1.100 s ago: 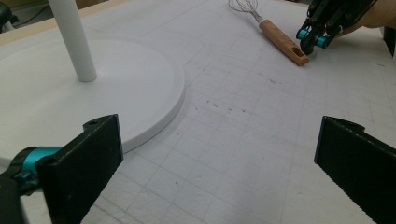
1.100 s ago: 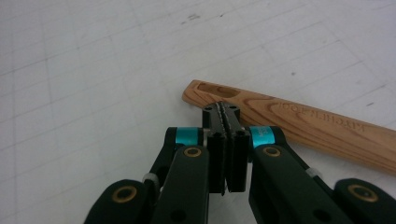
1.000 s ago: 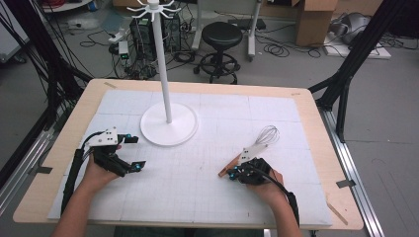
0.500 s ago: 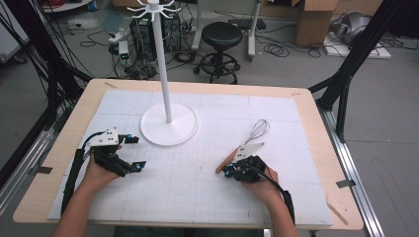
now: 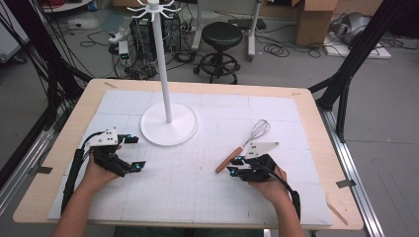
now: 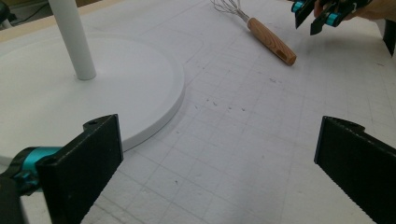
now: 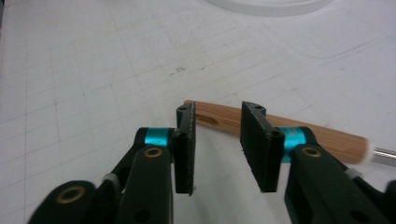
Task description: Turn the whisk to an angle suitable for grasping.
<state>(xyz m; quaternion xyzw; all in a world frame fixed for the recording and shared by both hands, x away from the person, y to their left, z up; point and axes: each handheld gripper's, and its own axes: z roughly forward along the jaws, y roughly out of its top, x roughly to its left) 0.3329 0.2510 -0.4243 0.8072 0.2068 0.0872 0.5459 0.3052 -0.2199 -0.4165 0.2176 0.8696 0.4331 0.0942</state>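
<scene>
Right gripper (image 7: 217,144) jaws just been opening, part apart, nothing between them; whisk (image 5: 245,144) lies on the tabletop (image 5: 207,197) just beyond. Handle (image 7: 280,128) could roll away if nudged. Left gripper (image 6: 219,163) wide apart, empty, near stand (image 5: 169,129).

On the tabletop (image 5: 306,106) lies a gridded mat (image 5: 197,187) that covers most of it. A stand (image 5: 169,123) sits on the mat's far left part, its pole rising from a round base. To the right of the stand, well apart, a whisk (image 5: 245,145) lies on the mat, handle toward the near left, wires toward the far right. The left gripper (image 5: 126,153) is near the stand's base, on its near left. The right gripper (image 5: 236,165) is just beside the whisk's handle end, seemingly slightly above it. Behind the tabletop, a stool (image 5: 220,44) stands on the floor.
</scene>
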